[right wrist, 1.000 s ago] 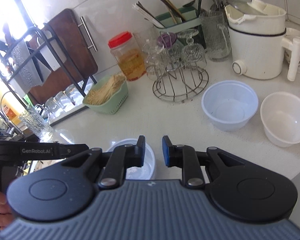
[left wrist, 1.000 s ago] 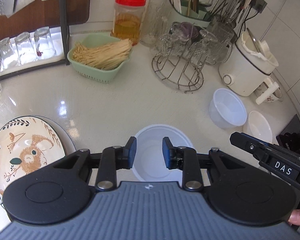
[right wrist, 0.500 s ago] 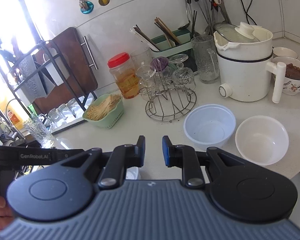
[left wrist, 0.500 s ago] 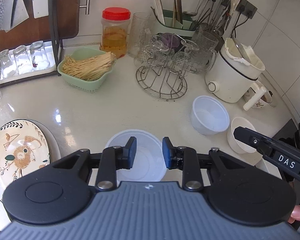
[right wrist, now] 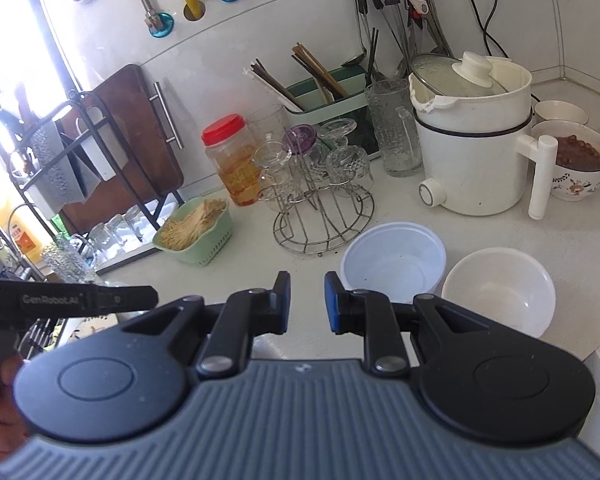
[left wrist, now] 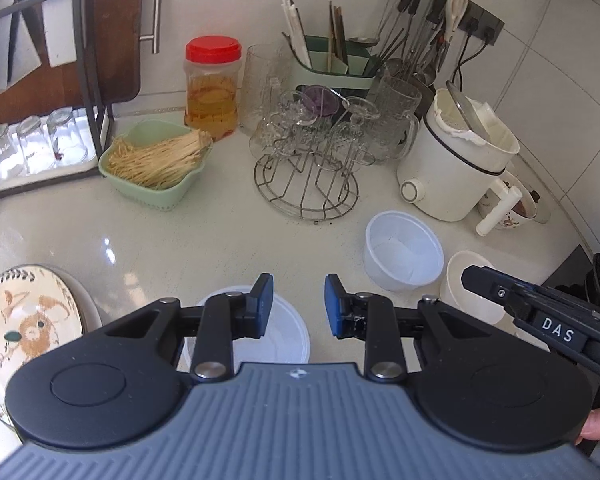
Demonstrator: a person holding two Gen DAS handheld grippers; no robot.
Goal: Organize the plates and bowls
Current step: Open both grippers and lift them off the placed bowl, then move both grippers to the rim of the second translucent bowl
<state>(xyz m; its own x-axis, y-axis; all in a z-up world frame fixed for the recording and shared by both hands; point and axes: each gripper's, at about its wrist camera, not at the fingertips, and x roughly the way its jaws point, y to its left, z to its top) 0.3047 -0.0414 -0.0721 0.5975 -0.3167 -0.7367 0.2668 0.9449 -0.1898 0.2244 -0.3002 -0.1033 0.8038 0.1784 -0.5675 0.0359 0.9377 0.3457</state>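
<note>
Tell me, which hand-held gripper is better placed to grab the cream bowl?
Probably the right hand-held gripper: open, and the cream bowl sits just to its right, while the left hand-held gripper hangs over another bowl.

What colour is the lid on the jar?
Red; the jar lid shows best in the left wrist view.

The left tongs (left wrist: pixel 296 300) hide much of a white bowl (left wrist: pixel 284 340).
</note>
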